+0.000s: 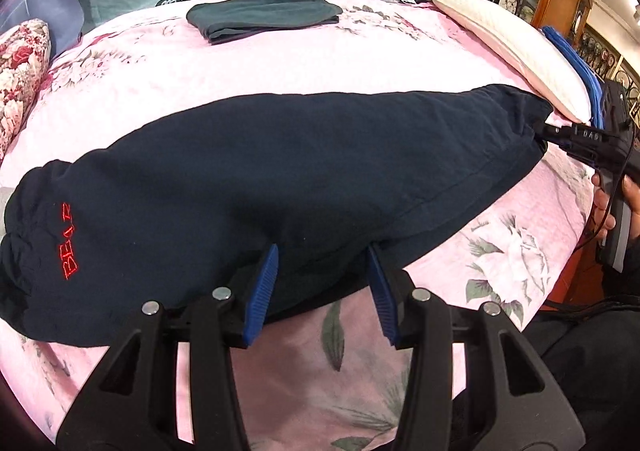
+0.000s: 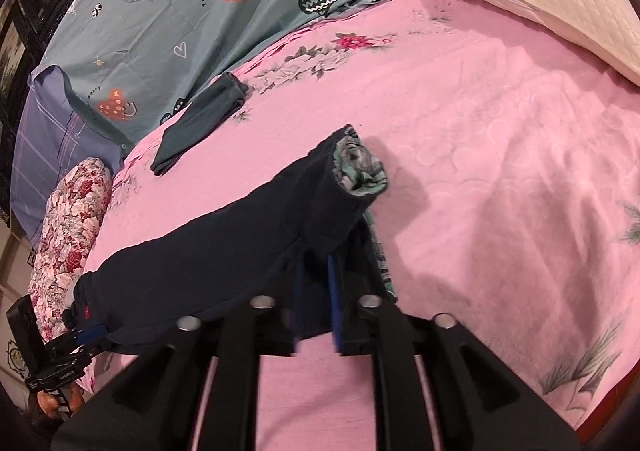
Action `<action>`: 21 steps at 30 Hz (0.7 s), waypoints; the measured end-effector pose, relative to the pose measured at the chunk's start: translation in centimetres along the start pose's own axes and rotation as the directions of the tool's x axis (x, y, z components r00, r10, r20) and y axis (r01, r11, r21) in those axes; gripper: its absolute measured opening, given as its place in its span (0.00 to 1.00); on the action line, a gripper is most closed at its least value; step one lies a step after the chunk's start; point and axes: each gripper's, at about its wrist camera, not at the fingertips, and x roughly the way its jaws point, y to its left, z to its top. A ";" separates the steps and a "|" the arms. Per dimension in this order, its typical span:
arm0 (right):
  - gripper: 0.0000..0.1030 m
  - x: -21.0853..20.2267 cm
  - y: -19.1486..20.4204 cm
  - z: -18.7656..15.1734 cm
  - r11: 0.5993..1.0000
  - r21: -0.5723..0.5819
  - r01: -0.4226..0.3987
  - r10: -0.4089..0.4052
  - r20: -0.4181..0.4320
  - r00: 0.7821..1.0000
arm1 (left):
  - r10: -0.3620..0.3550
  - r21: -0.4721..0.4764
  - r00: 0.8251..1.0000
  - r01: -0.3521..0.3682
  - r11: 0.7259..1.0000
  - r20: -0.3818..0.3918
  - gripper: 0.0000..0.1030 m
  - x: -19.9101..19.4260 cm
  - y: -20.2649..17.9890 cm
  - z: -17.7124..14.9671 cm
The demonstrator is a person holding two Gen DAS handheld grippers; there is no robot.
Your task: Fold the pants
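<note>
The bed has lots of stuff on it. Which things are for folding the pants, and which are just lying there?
For the job:
- pants
- left gripper, open at the pants' near edge
- right gripper, shut on the cuff end

Just lying about:
- folded green cloth
- white pillow
- flowered cushion
- teal heart sheet

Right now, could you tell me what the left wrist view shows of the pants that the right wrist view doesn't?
Only the left wrist view shows the red lettering near the gathered end and the open left hand-held gripper at the near edge of the navy pants. Only the right wrist view shows the patterned lining inside the lifted end, which the right hand-held gripper pinches. Both show the folded dark green garment on the pink bedspread.
</note>
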 end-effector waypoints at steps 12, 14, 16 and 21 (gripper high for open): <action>0.11 1.4 -0.5 0.2 1.000 0.027 0.005 -0.004 -0.012 1.000 | 0.058 0.108 0.998 -0.056 0.993 -0.013 0.30 1.2 -2.2 0.7; 0.06 1.5 -0.7 0.2 0.999 0.040 -0.012 0.013 -0.013 1.000 | 0.033 0.060 0.999 -0.032 0.998 -0.011 0.16 1.2 -1.3 1.2; 0.05 1.2 -0.6 0.4 0.999 0.041 -0.024 0.024 -0.008 1.000 | 0.021 0.039 1.000 -0.022 0.999 0.010 0.11 0.6 -0.9 1.7; 0.05 -0.4 0.6 1.9 0.997 0.022 -0.078 0.077 0.030 0.997 | 0.006 0.018 0.998 -0.008 1.000 0.062 0.07 -1.4 -0.2 2.4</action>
